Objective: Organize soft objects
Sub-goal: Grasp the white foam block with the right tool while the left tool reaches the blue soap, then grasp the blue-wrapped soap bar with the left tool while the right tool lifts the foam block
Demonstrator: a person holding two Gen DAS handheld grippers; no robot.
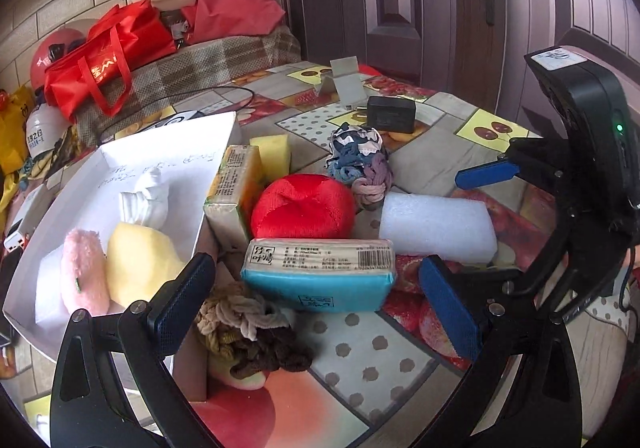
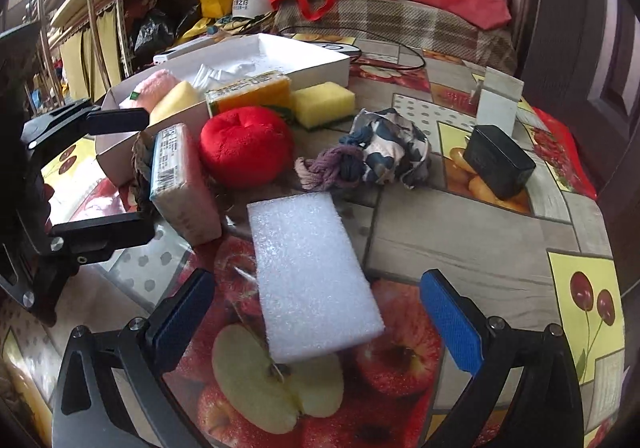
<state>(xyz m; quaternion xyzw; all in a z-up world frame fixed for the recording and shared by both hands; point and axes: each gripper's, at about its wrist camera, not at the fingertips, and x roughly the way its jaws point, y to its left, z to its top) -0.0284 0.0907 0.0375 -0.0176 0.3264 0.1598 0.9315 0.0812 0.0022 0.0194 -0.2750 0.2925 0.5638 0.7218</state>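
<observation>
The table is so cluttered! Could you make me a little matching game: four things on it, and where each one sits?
Things:
1. pink plush
2. white foam block
3. black charger
4. yellow sponge

Places:
A. beside the white stand
B. inside the white box
C. between the right claw's open fingers
D. outside the box, behind the red plush

Pairs: 1-B, 2-C, 3-A, 4-D

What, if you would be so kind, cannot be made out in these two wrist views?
- Handwriting inside the white cardboard box: left wrist view, too faint to read.
- Small print on the blue-wrapped tissue pack: left wrist view, too small.
- Brown knotted fabric bundle: right wrist view, mostly hidden behind that pack.
- Far side of the red plush ball: unseen in both views.
</observation>
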